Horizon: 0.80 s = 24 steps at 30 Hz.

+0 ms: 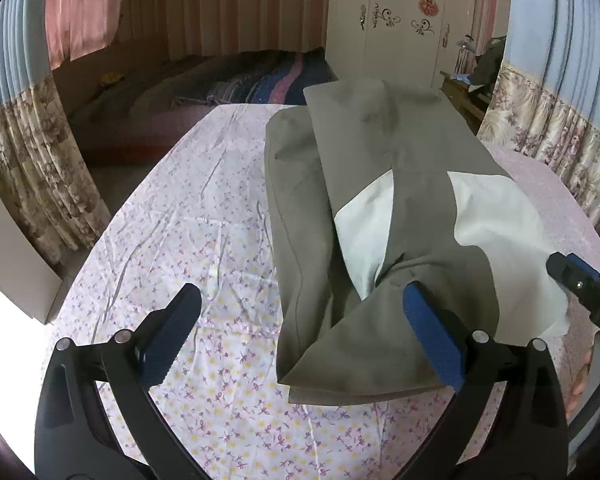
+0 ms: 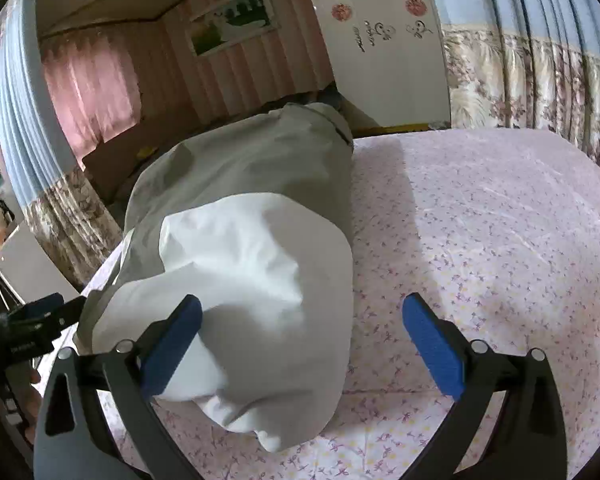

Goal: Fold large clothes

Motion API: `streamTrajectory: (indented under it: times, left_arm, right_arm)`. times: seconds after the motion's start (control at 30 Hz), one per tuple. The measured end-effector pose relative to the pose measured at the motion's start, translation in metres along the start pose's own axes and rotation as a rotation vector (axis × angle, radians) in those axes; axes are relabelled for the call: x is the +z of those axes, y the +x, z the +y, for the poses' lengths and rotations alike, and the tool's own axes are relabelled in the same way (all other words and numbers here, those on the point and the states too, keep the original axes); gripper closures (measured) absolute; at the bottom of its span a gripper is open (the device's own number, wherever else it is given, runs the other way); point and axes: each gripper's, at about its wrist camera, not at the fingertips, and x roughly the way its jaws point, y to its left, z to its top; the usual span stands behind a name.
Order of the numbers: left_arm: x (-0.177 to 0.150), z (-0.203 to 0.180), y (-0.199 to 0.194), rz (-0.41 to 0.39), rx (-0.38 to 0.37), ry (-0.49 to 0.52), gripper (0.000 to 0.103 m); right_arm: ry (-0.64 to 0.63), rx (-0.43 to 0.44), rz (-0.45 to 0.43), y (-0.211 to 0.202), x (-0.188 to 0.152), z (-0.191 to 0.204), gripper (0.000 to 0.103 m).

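A large grey-olive garment (image 1: 364,184) with white lining (image 1: 496,216) lies lengthwise on the floral sheet, partly folded, its near corner (image 1: 340,360) between my left fingers. My left gripper (image 1: 300,332) is open, low over the near end; its right finger (image 1: 432,340) rests on the cloth. In the right wrist view the garment (image 2: 240,168) bulges up, white lining (image 2: 260,300) nearest. My right gripper (image 2: 300,344) is open at the garment's near right edge; its left finger (image 2: 172,348) lies against the lining, its right finger over the sheet. It also shows in the left wrist view (image 1: 588,296).
The floral sheet (image 1: 188,264) covers a bed or table that extends left of the garment and right of it (image 2: 500,240). Curtains (image 1: 36,168) hang at both sides. A white wardrobe (image 1: 396,32) and another bed (image 1: 204,88) stand behind.
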Motion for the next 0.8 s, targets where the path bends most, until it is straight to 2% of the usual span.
streamTrajectory:
  times: [0.2, 0.4, 0.53, 0.63, 0.73, 0.8]
  left_arm:
    - [0.003, -0.007, -0.004, -0.007, 0.040, 0.037, 0.003]
    - [0.004, -0.012, -0.011, -0.014, 0.044, 0.062, 0.003]
    - [0.007, -0.019, -0.027, -0.056, 0.031, 0.090, 0.003]
    - [0.009, -0.026, -0.031, -0.096, 0.010, 0.122, 0.003]
    - [0.006, -0.030, -0.010, -0.047, 0.027, 0.128, 0.003]
    - [0.003, -0.027, 0.007, -0.001, -0.006, 0.112, 0.003]
  right_arm:
    - [-0.037, -0.008, -0.024, -0.003, 0.004, 0.008, 0.003]
    - [-0.039, -0.023, -0.023, -0.006, 0.007, 0.007, 0.003]
    - [-0.074, -0.048, -0.062, -0.015, 0.011, 0.008, 0.003]
    - [-0.103, -0.035, -0.060, -0.017, 0.015, 0.011, 0.003]
    - [-0.097, -0.037, -0.035, -0.012, 0.014, 0.009, 0.003]
    - [-0.084, -0.031, 0.016, -0.005, 0.010, 0.008, 0.003]
